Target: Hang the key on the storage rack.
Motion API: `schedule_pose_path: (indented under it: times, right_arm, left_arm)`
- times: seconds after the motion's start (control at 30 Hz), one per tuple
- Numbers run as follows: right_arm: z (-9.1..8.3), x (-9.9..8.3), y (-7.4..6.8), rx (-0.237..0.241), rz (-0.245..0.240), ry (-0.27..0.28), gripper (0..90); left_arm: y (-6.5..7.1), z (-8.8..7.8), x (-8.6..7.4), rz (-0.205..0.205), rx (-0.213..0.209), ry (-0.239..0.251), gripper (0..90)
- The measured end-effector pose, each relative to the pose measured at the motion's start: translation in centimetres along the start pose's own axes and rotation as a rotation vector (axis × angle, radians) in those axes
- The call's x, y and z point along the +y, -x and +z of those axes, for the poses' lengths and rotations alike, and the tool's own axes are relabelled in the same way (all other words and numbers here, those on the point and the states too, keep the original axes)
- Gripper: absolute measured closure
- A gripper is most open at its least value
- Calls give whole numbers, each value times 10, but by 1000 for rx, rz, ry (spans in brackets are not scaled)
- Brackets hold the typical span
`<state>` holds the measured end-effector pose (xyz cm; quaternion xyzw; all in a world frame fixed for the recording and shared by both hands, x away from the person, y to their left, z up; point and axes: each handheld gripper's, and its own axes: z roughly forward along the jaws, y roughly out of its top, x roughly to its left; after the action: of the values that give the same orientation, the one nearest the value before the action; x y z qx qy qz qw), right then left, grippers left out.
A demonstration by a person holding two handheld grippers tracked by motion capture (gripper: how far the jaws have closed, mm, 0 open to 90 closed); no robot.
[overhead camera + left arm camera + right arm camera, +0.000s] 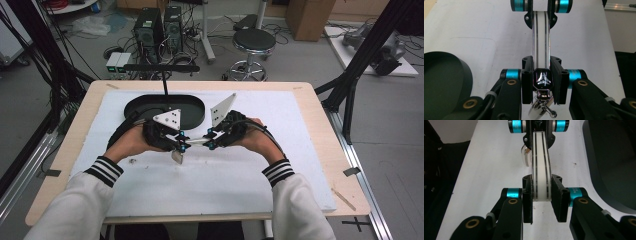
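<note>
At the centre of the high view, the left gripper (181,146) and right gripper (210,142) each clamped one end of a white strap (196,142) with a hanging metal clasp (539,110). Doing this well probably meant keeping both grips firm and the strap level above the white mat (280,150).

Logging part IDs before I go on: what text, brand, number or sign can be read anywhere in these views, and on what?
No readable words or numbers.
One sign: a silver three-pronged emblem on the black end of the white strap, clamped in the left gripper.
Pale marks on the right gripper's blue barrel: too blurred to read.
</note>
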<state>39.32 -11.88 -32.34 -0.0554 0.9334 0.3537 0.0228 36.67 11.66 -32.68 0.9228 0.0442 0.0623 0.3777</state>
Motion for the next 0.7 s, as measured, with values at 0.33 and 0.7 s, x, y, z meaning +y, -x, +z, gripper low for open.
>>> schedule_pose_path:
  times: [0.33, 0.7]
  right_arm:
    - [-2, -2, 1, 2, 8, 14, 734]
    - [0, -6, -6, -164, 56, 93, 41]
  left_arm:
    - [5, -2, 2, 31, 39, 4, 742]
    - [-1, -7, -4, -21, 73, 48, 742]
